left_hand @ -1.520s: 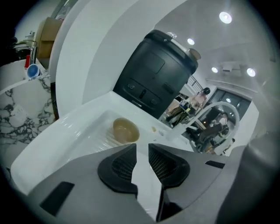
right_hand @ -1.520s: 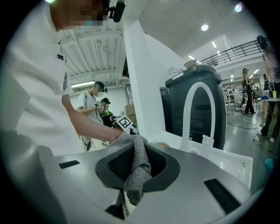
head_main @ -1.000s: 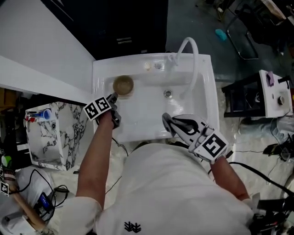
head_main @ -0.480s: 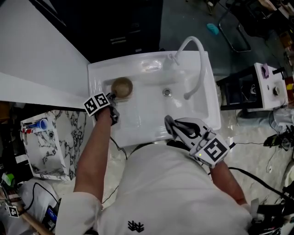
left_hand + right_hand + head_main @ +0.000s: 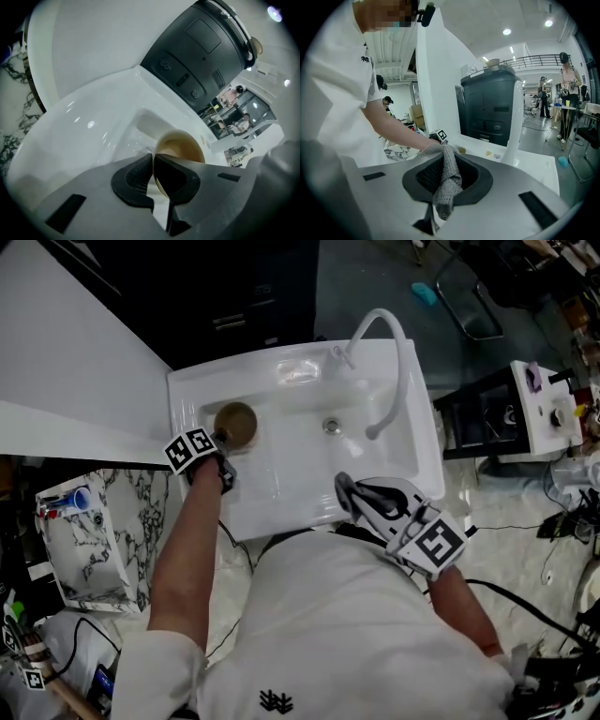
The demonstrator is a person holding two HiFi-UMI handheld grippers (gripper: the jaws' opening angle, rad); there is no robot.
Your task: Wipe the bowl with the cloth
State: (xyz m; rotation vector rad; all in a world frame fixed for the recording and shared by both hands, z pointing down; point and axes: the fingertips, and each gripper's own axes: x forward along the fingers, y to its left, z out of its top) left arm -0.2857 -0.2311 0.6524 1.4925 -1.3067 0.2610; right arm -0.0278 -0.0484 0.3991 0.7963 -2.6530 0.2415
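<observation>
A brown bowl (image 5: 236, 423) sits in the left part of the white sink (image 5: 292, 465). My left gripper (image 5: 222, 436) reaches it from the near left. In the left gripper view the jaws have just been closing, and the gripper (image 5: 153, 161) now pinches the near rim of the bowl (image 5: 183, 148) between its pads. My right gripper (image 5: 343, 487) hovers over the sink's front edge. The right gripper view shows it (image 5: 445, 157) shut on a grey knitted cloth (image 5: 448, 183) that hangs out of the jaws.
A curved white faucet (image 5: 386, 357) arches over the right side of the basin, with the drain (image 5: 330, 426) below it. A dark cabinet (image 5: 244, 296) stands behind the sink. A marble-patterned box (image 5: 89, 535) is at the left, a cart (image 5: 544, 413) at the right.
My left gripper has dropped toward the bowl and its jaws have closed on the rim. The right gripper with the cloth has stayed where it was.
</observation>
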